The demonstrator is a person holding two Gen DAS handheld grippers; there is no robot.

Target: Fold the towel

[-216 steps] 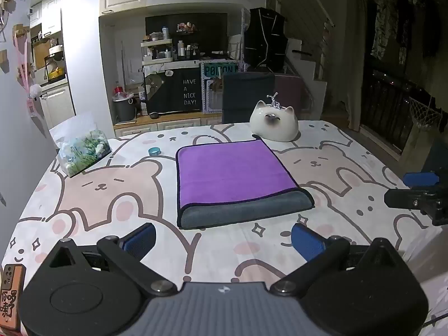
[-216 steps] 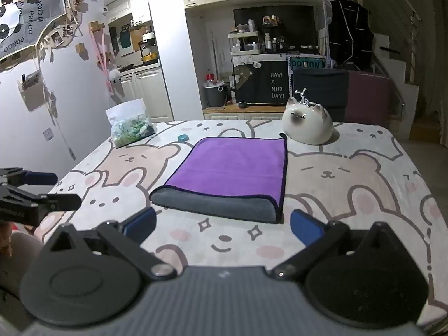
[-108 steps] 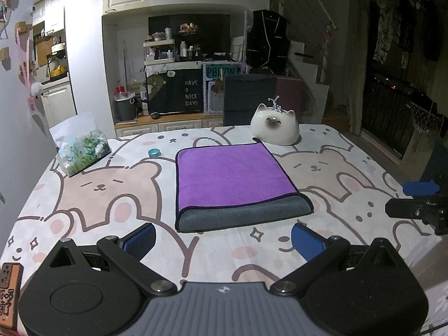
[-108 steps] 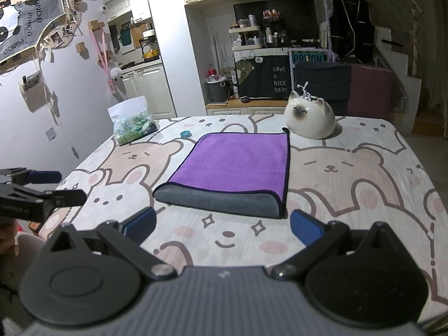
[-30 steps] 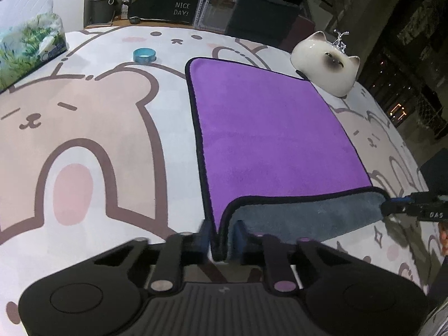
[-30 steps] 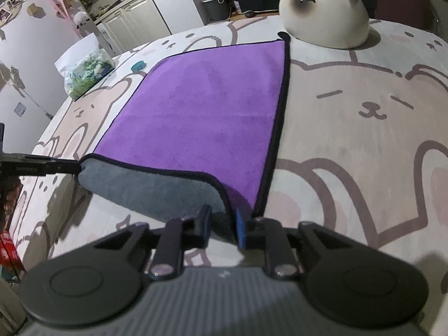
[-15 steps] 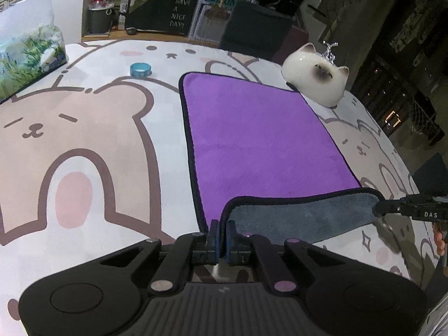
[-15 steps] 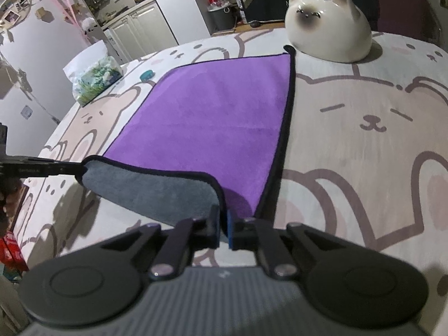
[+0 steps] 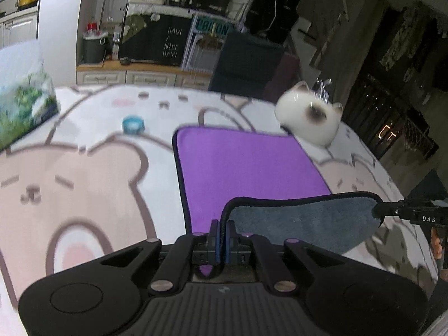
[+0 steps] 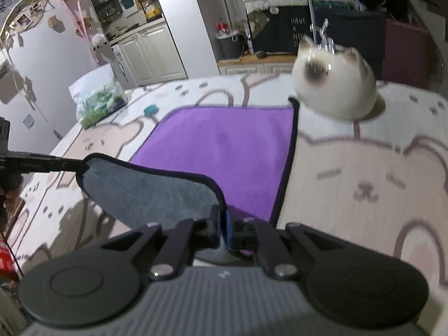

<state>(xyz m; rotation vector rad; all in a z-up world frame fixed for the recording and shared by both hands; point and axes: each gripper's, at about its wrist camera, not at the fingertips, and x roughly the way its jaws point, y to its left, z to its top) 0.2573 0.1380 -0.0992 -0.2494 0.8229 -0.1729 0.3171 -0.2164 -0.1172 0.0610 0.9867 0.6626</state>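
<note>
A purple towel (image 9: pixel 246 165) with a grey underside and black edging lies on the bear-print table; it also shows in the right wrist view (image 10: pixel 224 145). My left gripper (image 9: pixel 222 233) is shut on its near left corner. My right gripper (image 10: pixel 222 231) is shut on its near right corner. Both corners are lifted off the table, so the grey underside (image 9: pixel 302 224) hangs between them, also seen in the right wrist view (image 10: pixel 151 193). The right gripper shows at the right of the left wrist view (image 9: pixel 378 211); the left gripper shows at the left of the right wrist view (image 10: pixel 81 165).
A white ceramic cat (image 9: pixel 308 120) sits just beyond the towel's far right corner, also in the right wrist view (image 10: pixel 333 86). A small blue ring (image 9: pixel 133 123) and a tissue pack (image 9: pixel 22 103) lie at the far left. A dark chair (image 9: pixel 246 61) stands behind the table.
Both grippers have risen and moved forward with the gripped corners. The towel's near edge is higher off the table and the grey flap has curled further over the purple side.
</note>
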